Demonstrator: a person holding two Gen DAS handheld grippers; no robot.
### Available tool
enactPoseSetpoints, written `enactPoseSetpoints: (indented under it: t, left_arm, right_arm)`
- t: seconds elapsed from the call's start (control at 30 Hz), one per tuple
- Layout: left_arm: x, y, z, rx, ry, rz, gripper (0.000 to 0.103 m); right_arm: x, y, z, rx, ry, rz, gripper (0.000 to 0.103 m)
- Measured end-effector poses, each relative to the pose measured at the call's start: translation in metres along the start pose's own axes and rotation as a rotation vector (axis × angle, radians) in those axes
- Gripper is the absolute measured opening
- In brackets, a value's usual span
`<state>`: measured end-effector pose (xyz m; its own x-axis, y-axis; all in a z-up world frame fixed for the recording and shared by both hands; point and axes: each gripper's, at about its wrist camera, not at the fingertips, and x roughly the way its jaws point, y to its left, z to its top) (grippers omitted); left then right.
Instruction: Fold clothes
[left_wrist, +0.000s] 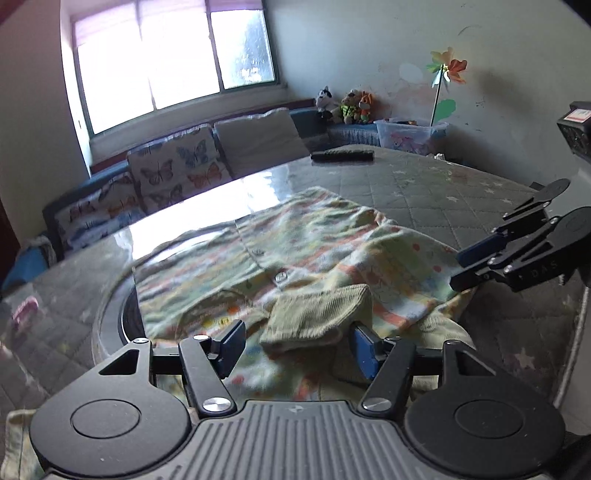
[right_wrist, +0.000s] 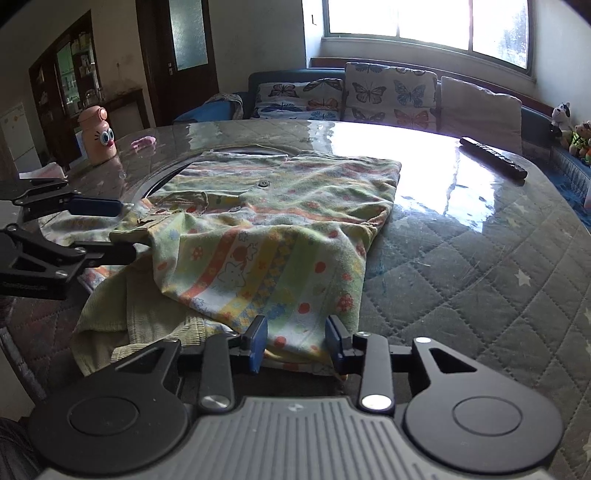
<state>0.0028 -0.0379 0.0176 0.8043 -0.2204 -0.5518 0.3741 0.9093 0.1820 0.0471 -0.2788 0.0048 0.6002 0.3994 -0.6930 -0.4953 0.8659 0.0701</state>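
- We see the garment (right_wrist: 280, 236) as soft printed cotton-like cloth, matt and crumpled, with a ribbed cuff (left_wrist: 317, 314).
- We find the desk (right_wrist: 480, 266) topped with glossy, clear sheeting over quilted fabric, scuffed and reflecting window light.
- We note each tool, left (left_wrist: 297, 341) and right (right_wrist: 295, 341), in matt black plastic with shiny metal screws.
- We see cloth cushions (right_wrist: 391, 92) far off.

Garment (right_wrist: 273, 221) on table (right_wrist: 480, 266); remote (right_wrist: 493, 157) behind, right; sofa (right_wrist: 369, 92) beyond.
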Motion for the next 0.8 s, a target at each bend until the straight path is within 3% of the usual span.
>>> enactPoseSetpoints:
  t: [0.03, 0.1, 0.17, 0.2, 0.43, 0.6, 0.73, 0.8]
  left_arm:
    - [0.002, -0.001, 0.001, 0.012, -0.010, -0.004, 0.056]
    - [0.006, -0.003, 0.001, 0.041, -0.021, -0.008, 0.031]
    - [0.005, -0.002, 0.002, 0.073, -0.042, 0.017, 0.012]
    - [0.004, -0.002, 0.002, 0.089, -0.053, 0.031, 0.010]
    - [-0.011, 0.010, 0.006, 0.189, -0.132, 0.082, 0.008]
    - [0.004, 0.018, -0.016, 0.213, 0.000, 0.098, 0.012]
    - [0.004, 0.036, -0.022, 0.147, 0.050, 0.128, 0.014]
    - [0.001, 0.048, -0.019, 0.071, 0.060, 0.120, 0.025]
  right_arm:
    - [0.000, -0.001, -0.001, 0.002, 0.001, 0.001, 0.035]
    - [0.000, -0.002, -0.002, 0.007, 0.005, 0.004, 0.035]
    - [0.001, -0.002, -0.002, 0.005, 0.009, 0.004, 0.035]
    - [0.001, -0.002, -0.003, 0.005, 0.010, 0.004, 0.035]
    - [0.002, -0.002, -0.001, -0.005, 0.022, 0.013, 0.036]
    - [0.004, 0.000, 0.000, -0.029, 0.042, 0.010, 0.037]
    - [0.000, 0.002, 0.004, -0.053, 0.050, 0.019, 0.037]
    - [-0.004, 0.002, 0.009, -0.071, 0.047, 0.031, 0.037]
